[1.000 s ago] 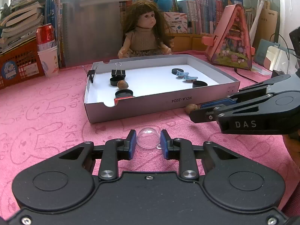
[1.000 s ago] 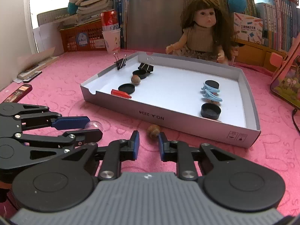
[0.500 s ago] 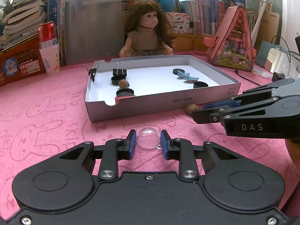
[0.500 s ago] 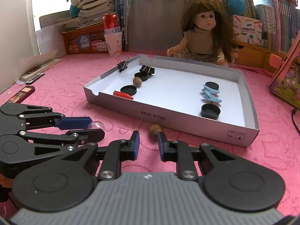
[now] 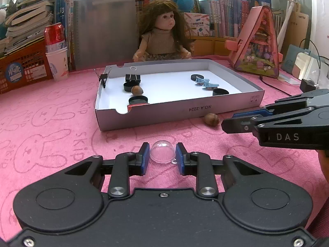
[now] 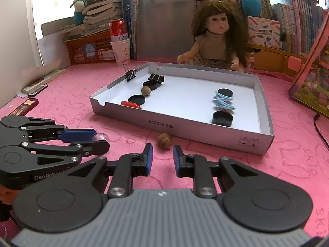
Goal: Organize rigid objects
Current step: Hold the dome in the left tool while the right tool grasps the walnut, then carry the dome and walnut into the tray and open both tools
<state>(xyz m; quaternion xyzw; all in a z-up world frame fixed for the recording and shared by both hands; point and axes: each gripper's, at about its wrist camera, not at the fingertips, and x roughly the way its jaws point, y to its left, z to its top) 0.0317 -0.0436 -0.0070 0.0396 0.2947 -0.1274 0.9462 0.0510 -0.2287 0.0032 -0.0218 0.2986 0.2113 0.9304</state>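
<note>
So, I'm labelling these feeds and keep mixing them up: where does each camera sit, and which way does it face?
Left wrist: rides the left tongs, looking forward and down over a clear dome between its pads towards the grey tray; the right tongs enter from the right.
Right wrist: rides the right tongs, aimed at a nut before the tray; the left tongs show at left.
Shared: tray, nut, dome, doll.
</note>
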